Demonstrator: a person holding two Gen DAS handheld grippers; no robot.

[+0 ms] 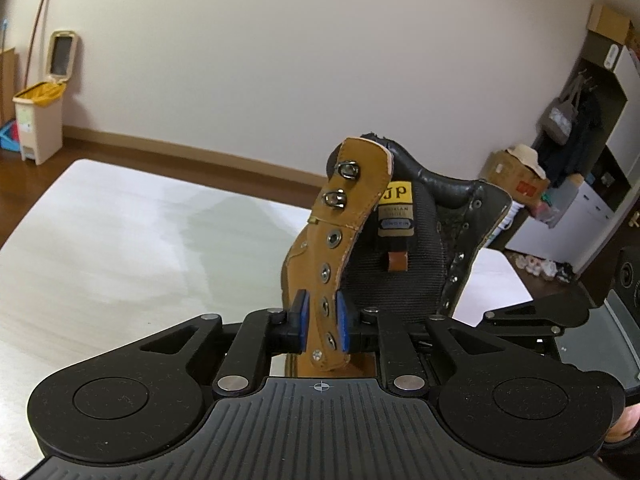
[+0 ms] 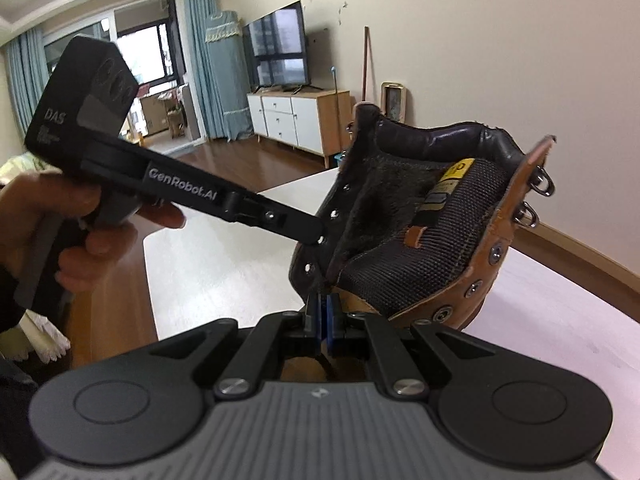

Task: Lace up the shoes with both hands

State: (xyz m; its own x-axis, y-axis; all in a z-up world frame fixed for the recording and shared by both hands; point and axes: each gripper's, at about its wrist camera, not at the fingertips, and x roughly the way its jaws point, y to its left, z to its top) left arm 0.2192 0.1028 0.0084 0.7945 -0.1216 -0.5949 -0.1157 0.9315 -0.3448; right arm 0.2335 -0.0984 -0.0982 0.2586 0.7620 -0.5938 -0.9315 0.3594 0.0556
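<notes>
Setup step, no lace visible: boot (image 1: 400,248) upright on tabletop (image 1: 120,220), left claw (image 1: 323,322) jaws parted around tan eyelet flap (image 1: 340,240), not pinching; right claw (image 2: 322,318) clamped on dark flap edge (image 2: 320,276); next needs a lace end.

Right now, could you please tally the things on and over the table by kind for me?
Boot: 1
Hand-held grippers: 2 (left hand-held gripper, right hand-held gripper)
Table: 1
Total: 4
</notes>
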